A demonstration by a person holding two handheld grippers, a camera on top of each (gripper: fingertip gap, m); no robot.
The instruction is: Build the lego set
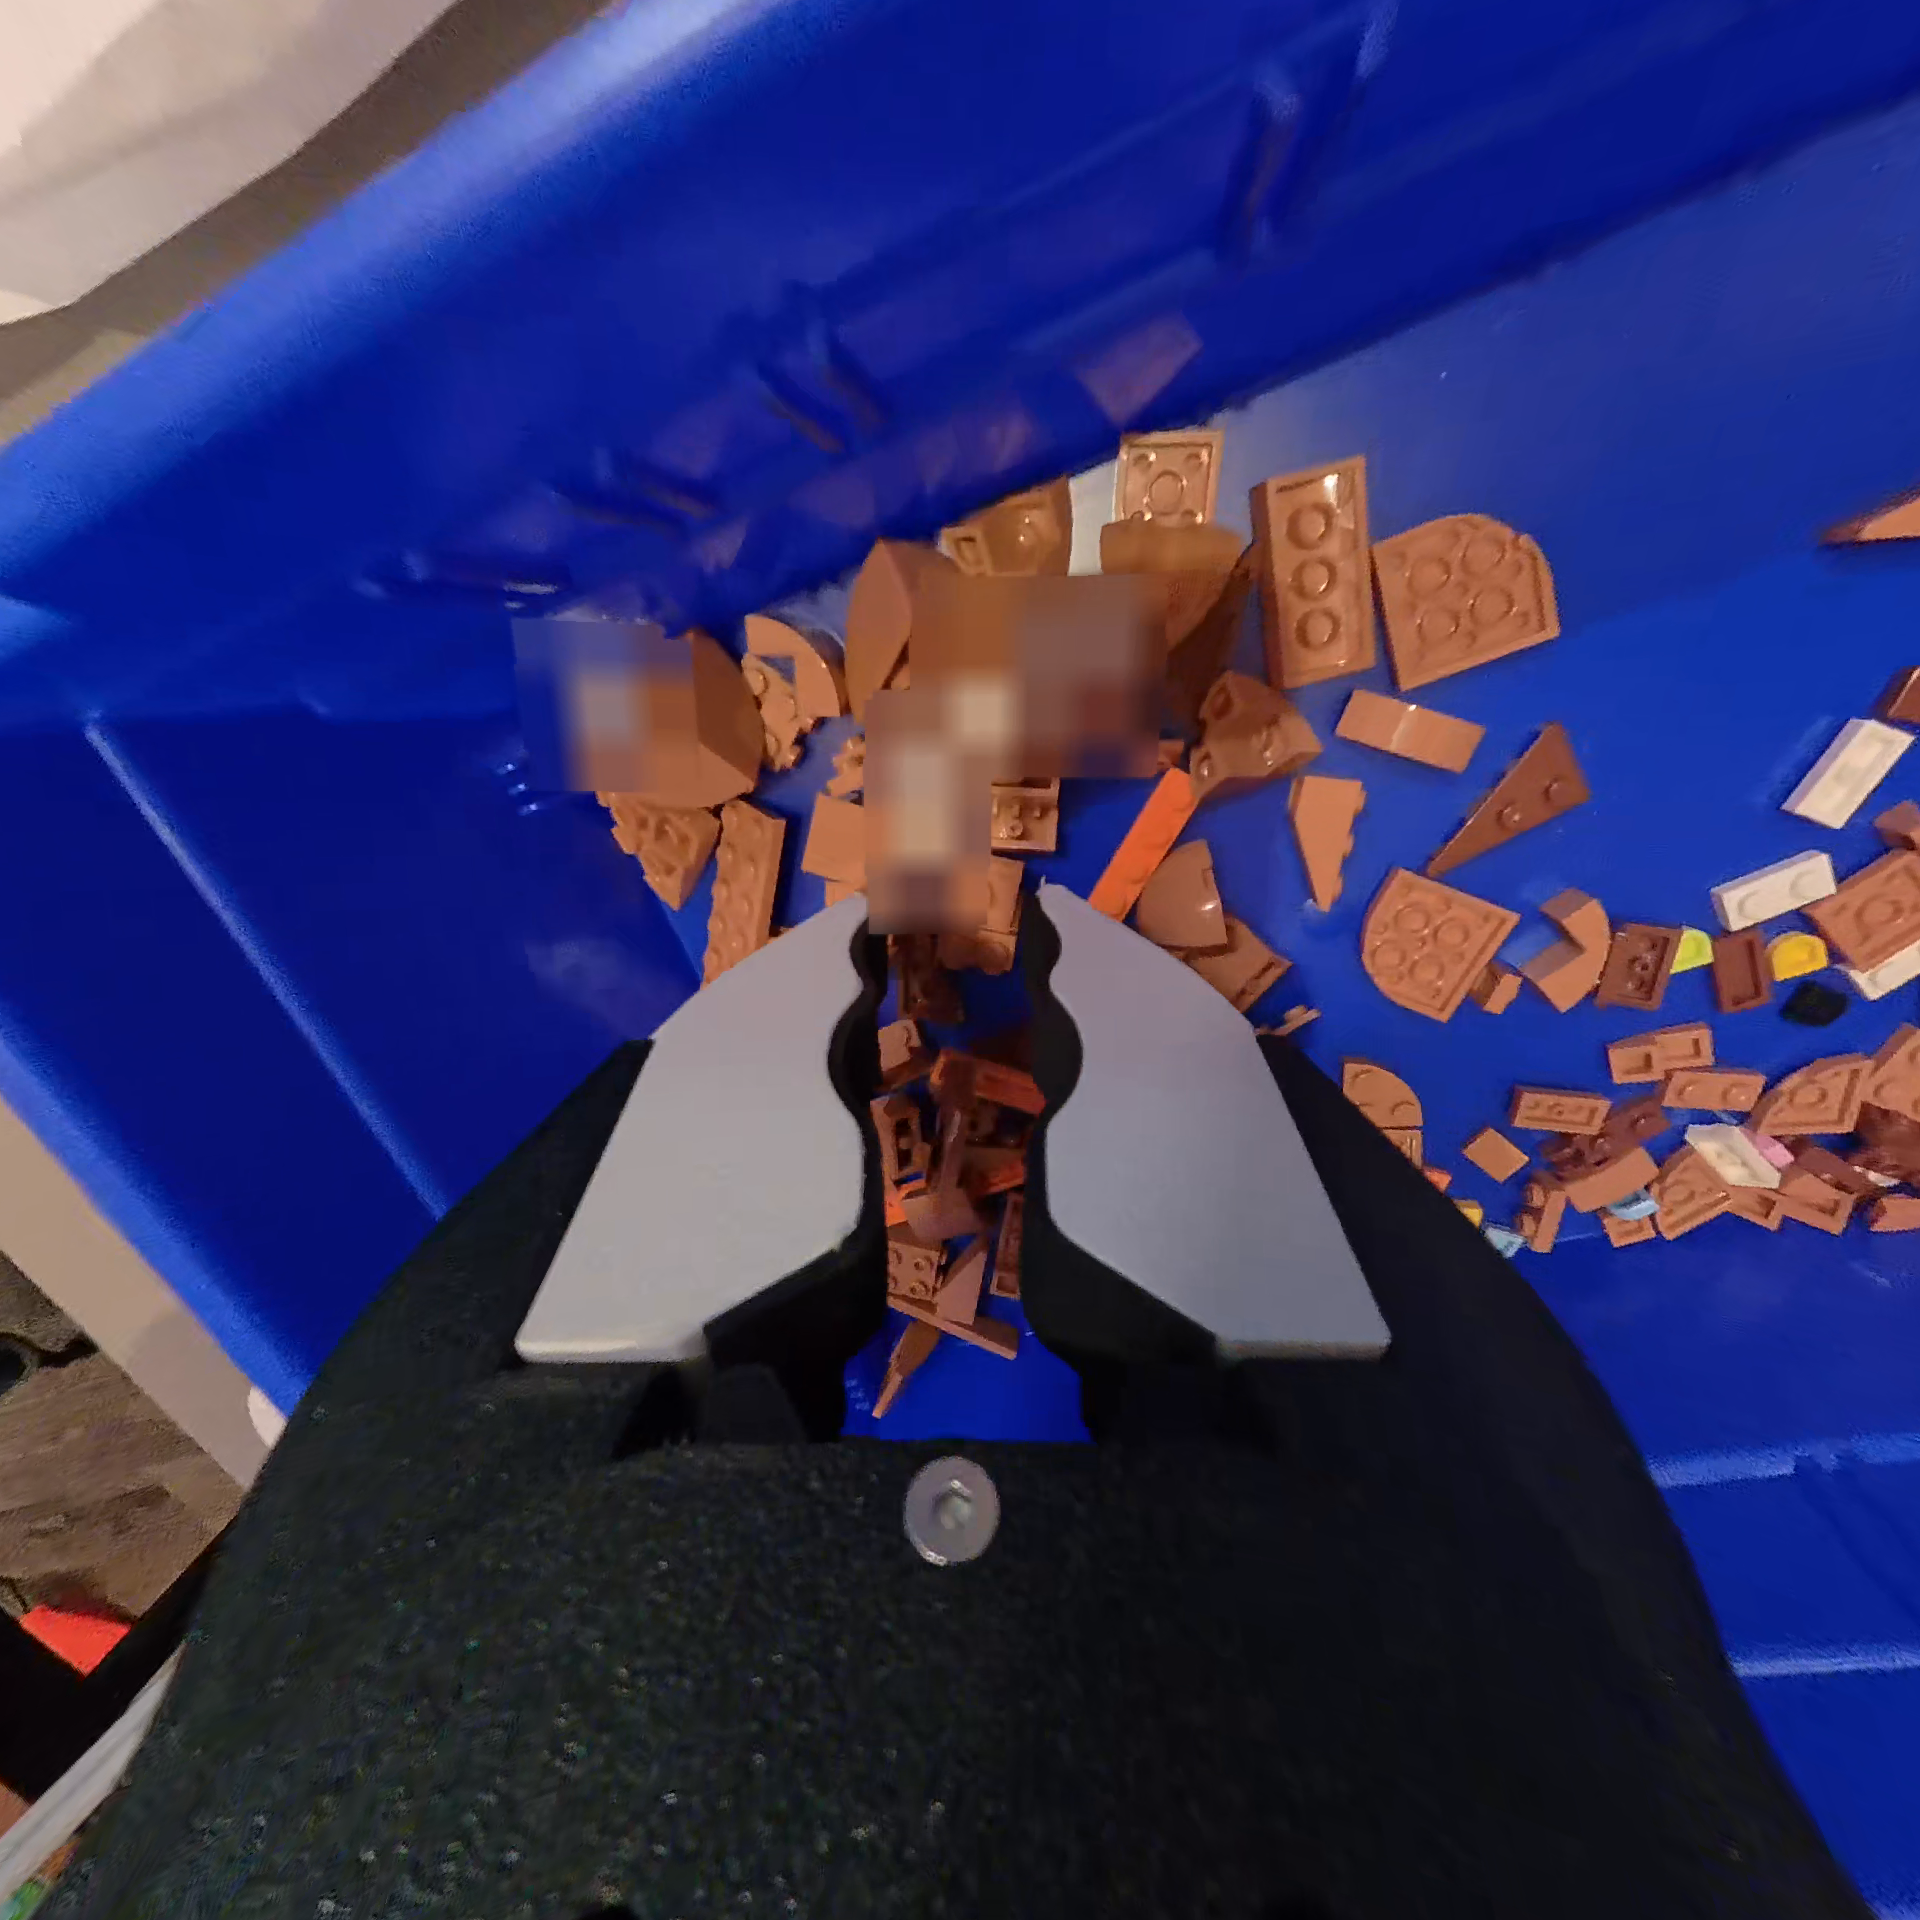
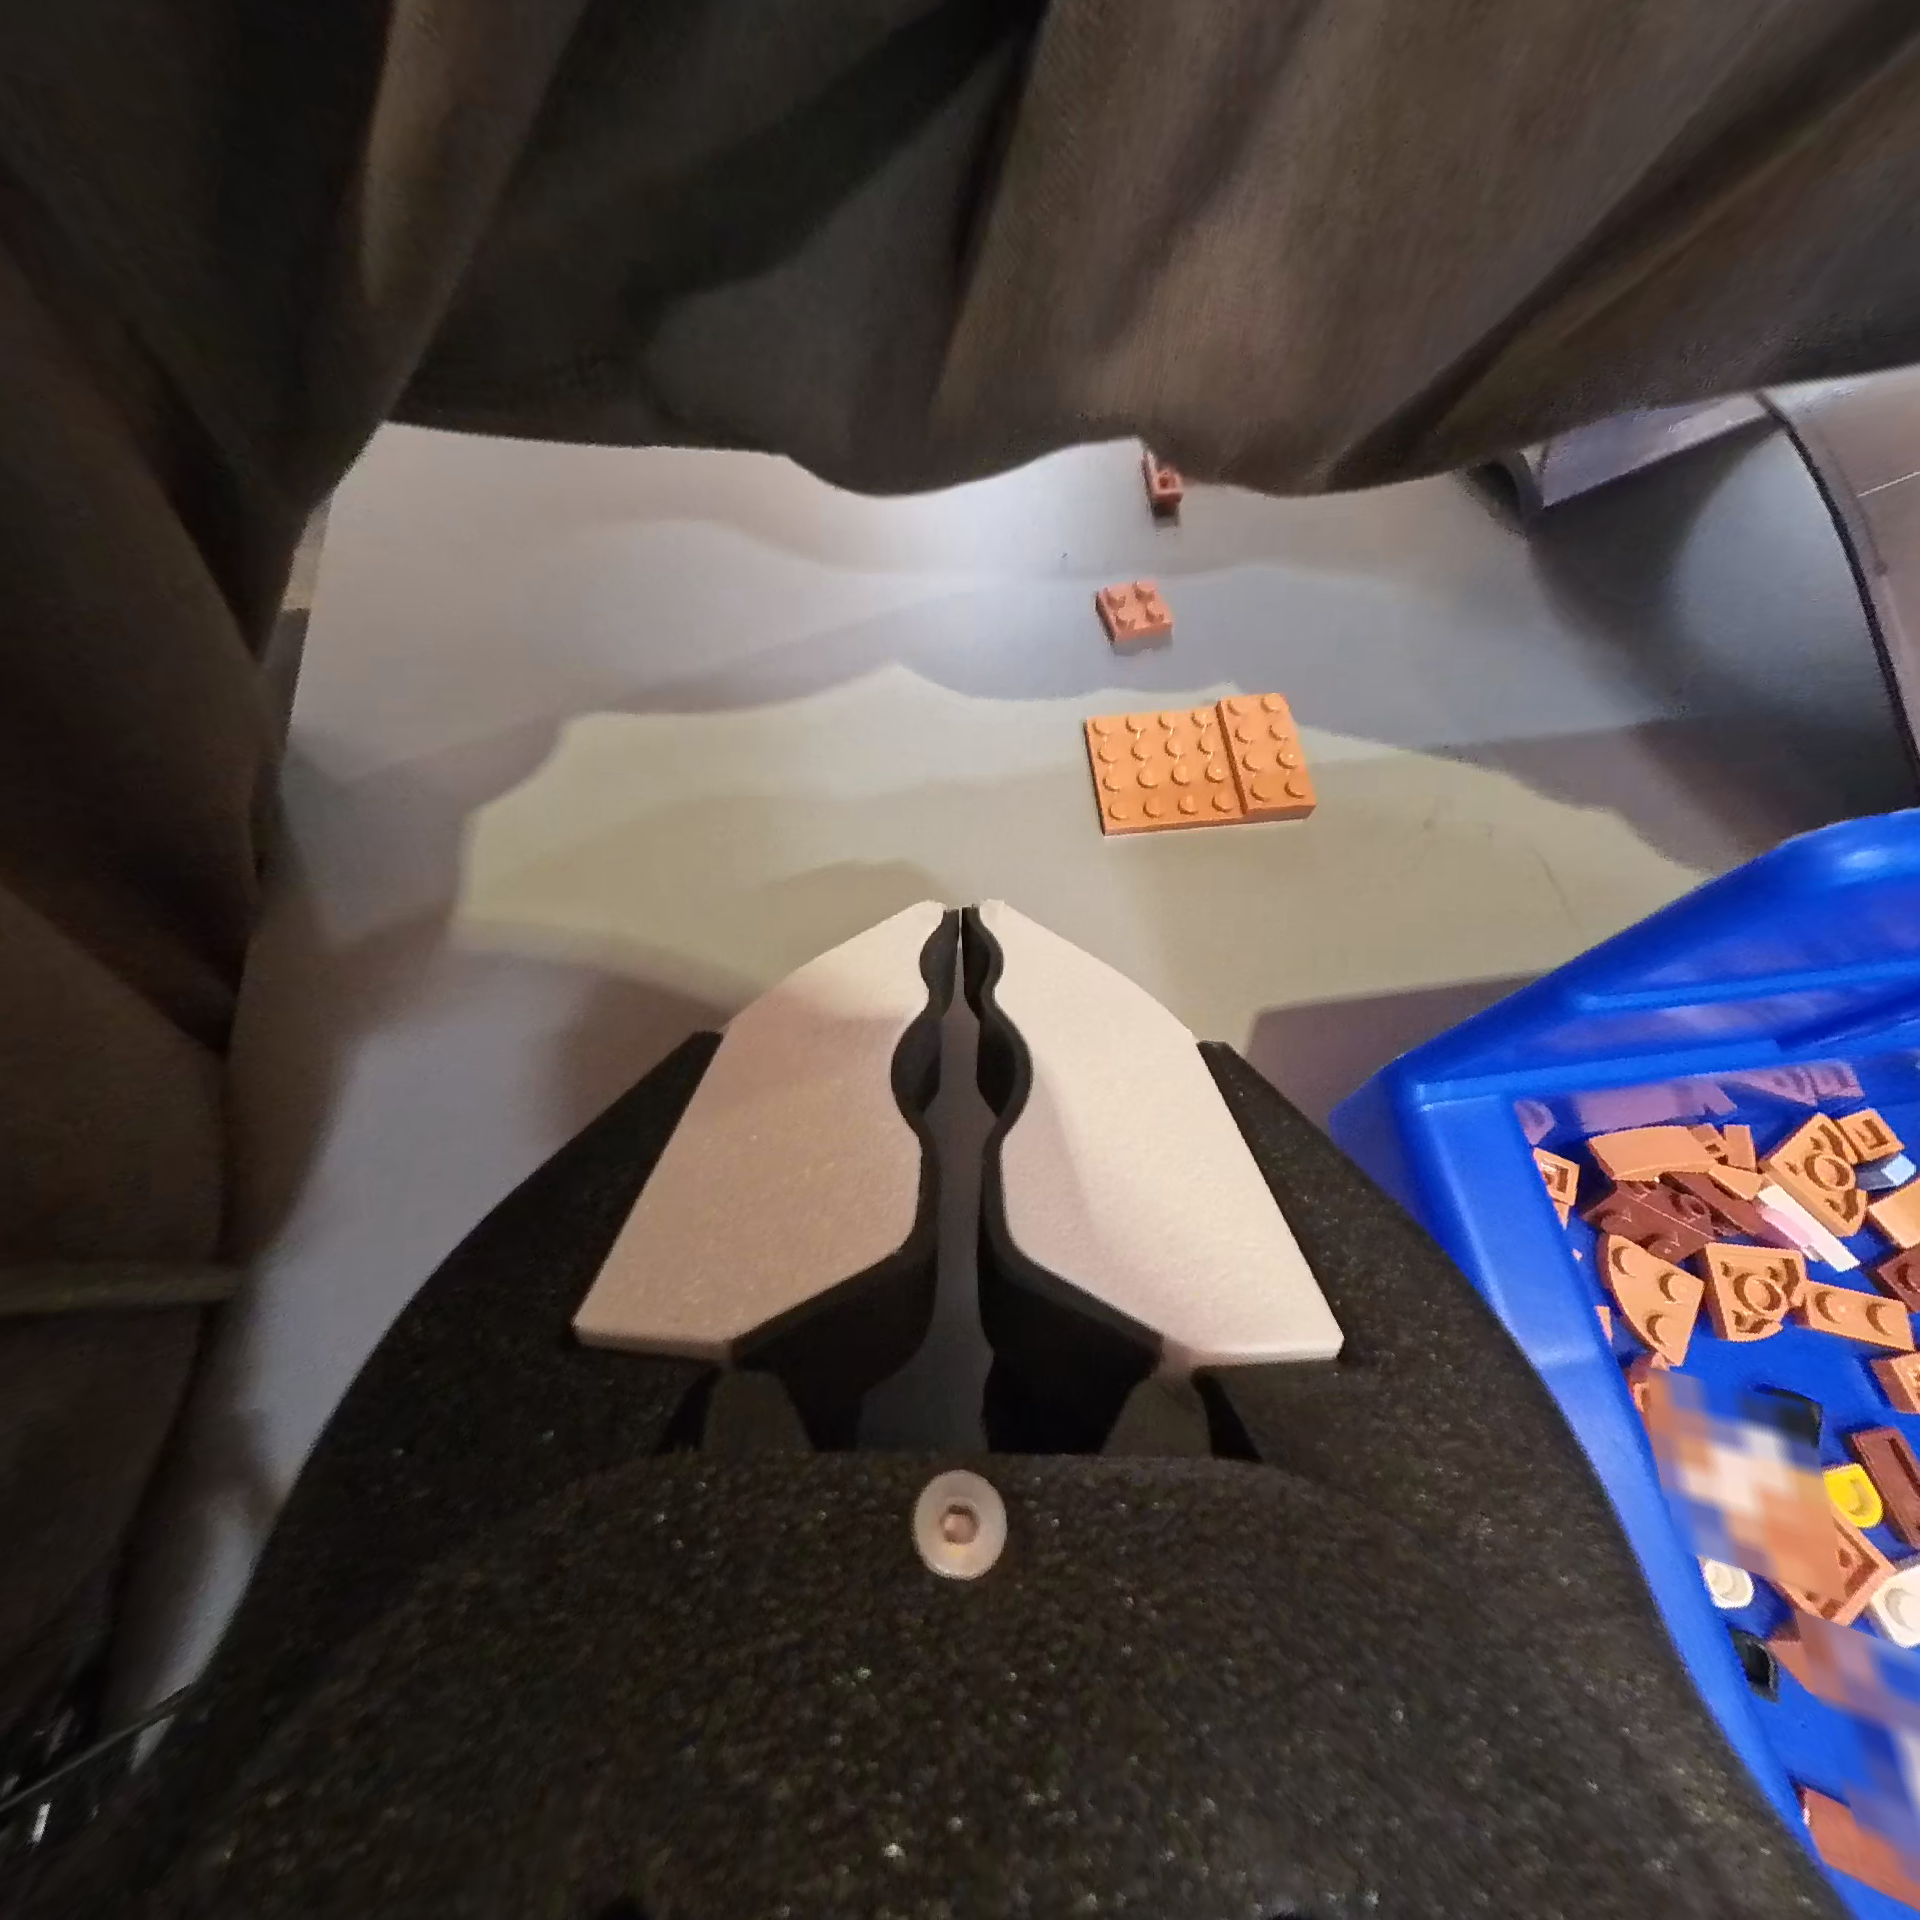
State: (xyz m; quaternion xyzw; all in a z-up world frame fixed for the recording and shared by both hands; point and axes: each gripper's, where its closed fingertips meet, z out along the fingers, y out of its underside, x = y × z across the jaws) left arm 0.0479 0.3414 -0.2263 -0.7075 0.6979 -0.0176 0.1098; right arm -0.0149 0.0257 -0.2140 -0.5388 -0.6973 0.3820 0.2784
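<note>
— Fingers (image 1: 821,1049), left wrist view: ours stand narrowly parted, holding nothing, over loose brown lego pieces (image 1: 1423,717) inside the blue bin (image 1: 727,343).

— Right wrist view: our right gripper (image 2: 961,914) has its tips pressed together, empty, above the grey table (image 2: 623,644). We list an orange plate (image 2: 1195,764), a small brown plate (image 2: 1135,613), and the bin at right.

blue bin (image 2: 1475,1174): cut off at right edge; brick pile (image 1: 935,1174): partly hidden behind left claw (image 1: 954,914)
</note>
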